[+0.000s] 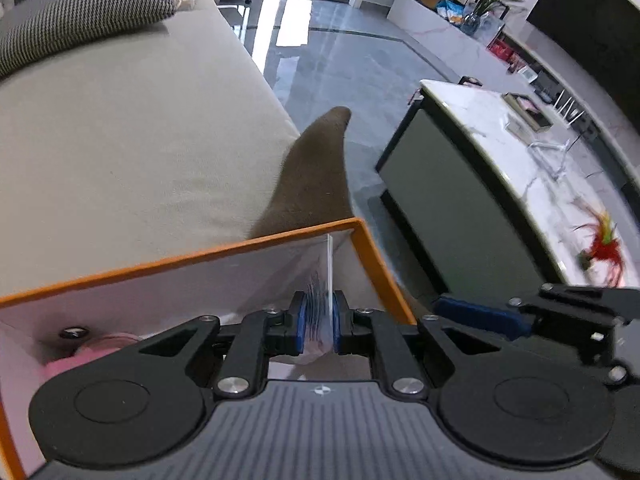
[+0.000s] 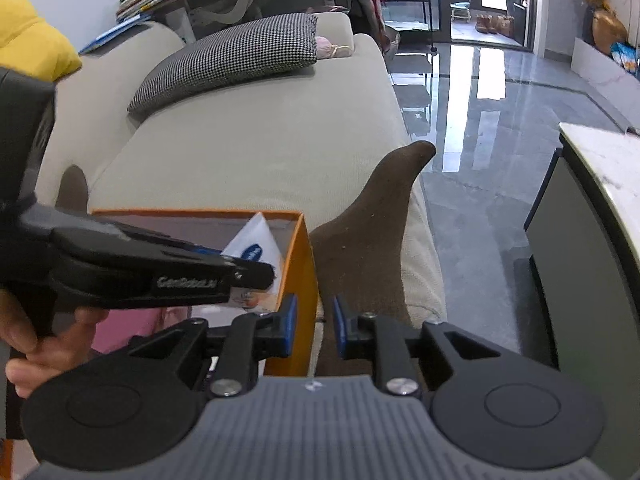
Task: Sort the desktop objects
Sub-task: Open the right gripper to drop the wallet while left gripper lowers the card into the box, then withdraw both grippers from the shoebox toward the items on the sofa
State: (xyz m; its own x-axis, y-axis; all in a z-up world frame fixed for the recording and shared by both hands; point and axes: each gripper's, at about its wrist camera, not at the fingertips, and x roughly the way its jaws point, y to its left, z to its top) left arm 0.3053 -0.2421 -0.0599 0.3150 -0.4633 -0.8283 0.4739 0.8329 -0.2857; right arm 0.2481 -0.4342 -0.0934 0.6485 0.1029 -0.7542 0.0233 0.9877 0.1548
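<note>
Beige sofa [image 2: 256,152]; left tool [image 1: 319,322] gripping packet [image 2: 256,256] inside orange box [image 2: 298,264].

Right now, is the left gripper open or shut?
Shut. In the left wrist view the left gripper has its blue pads pressed onto a thin white packet, held over the orange box.

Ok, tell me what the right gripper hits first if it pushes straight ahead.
Most likely the orange box: its near corner wall sits right at the open right gripper. The brown sock lies just behind; depth is unclear.
</note>
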